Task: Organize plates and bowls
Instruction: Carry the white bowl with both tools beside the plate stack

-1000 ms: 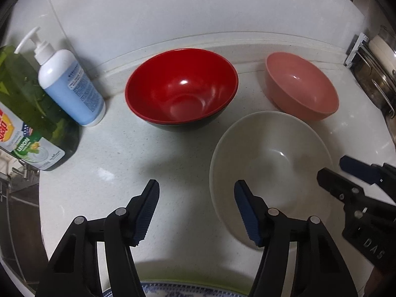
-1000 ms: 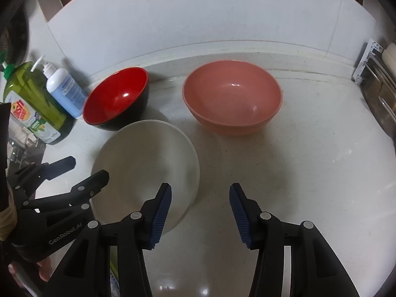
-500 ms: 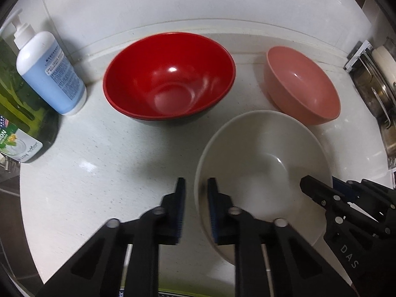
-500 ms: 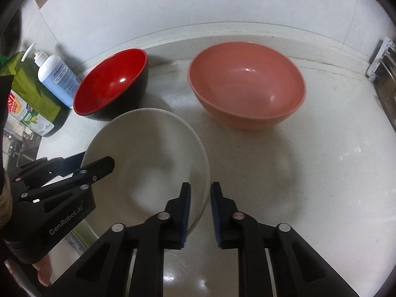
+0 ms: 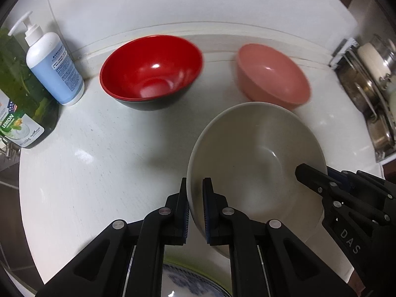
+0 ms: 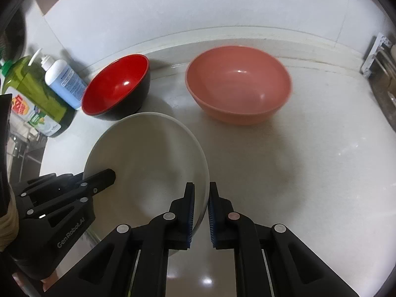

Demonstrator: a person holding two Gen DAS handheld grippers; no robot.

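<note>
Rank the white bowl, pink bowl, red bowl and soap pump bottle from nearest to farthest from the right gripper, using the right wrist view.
From the right gripper:
1. White bowl, its rim between the fingers.
2. Pink bowl, ahead, slightly right.
3. Red bowl, ahead left, by the wall.
4. Soap pump bottle, far left, beyond the red bowl.

Dim overhead light, fisheye-warped, slightly blurred

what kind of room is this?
Most likely a home kitchen counter beside a sink. A lemon dish-soap bottle and a pump dispenser stand at the tiled wall, stainless pots and lids sit in a rack, and three bowls, including a red bowl, are out on the pale countertop.
</note>
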